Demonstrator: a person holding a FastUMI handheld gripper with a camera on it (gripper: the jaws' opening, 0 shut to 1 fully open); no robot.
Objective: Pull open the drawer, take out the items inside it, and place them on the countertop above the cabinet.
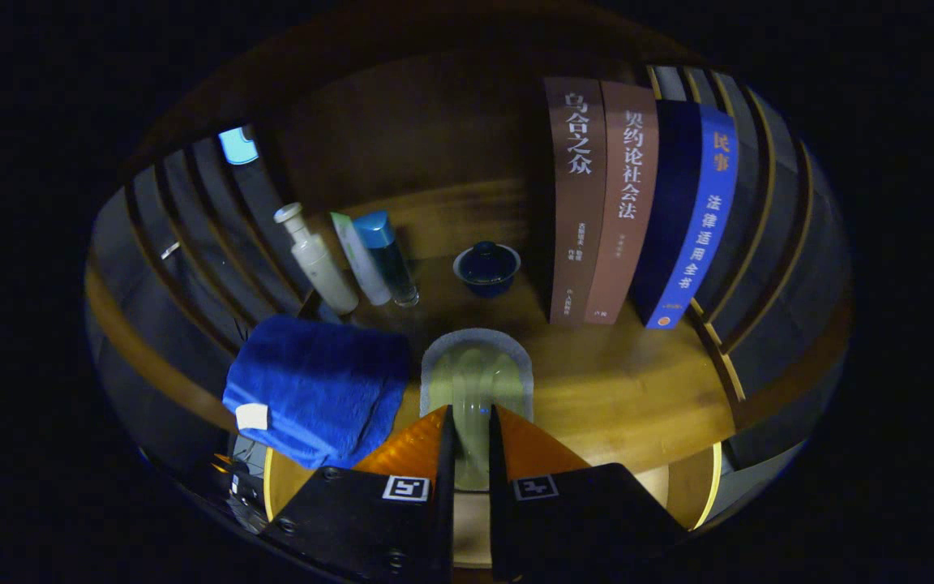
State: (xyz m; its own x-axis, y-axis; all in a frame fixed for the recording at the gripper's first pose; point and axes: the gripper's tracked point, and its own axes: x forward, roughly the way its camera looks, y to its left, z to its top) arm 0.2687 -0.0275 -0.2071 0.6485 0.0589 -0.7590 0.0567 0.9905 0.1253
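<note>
Your tool (pixel 467 422) is pinched narrow on a pale green sponge (pixel 475 381), lowered flat at the desk's (pixel 621 389) front edge, likely for release. Blue towel (pixel 317 385) lies just left; bottles (pixel 317 259) and books (pixel 605 203) stand beyond.

Dim booth, light pooling warm on the wooden bench (pixel 637 389), its grain glossy and bright in the middle, fading to shadow at the edges. Behind it rises a plain brown wooden back panel (pixel 418 122), dark near the top. Dark slatted walls (pixel 191 235) with pale wood strips curve along both sides. A small pale blue patch (pixel 237 146) shows high between the slats on the left. Surroundings beyond the slats are black.
</note>
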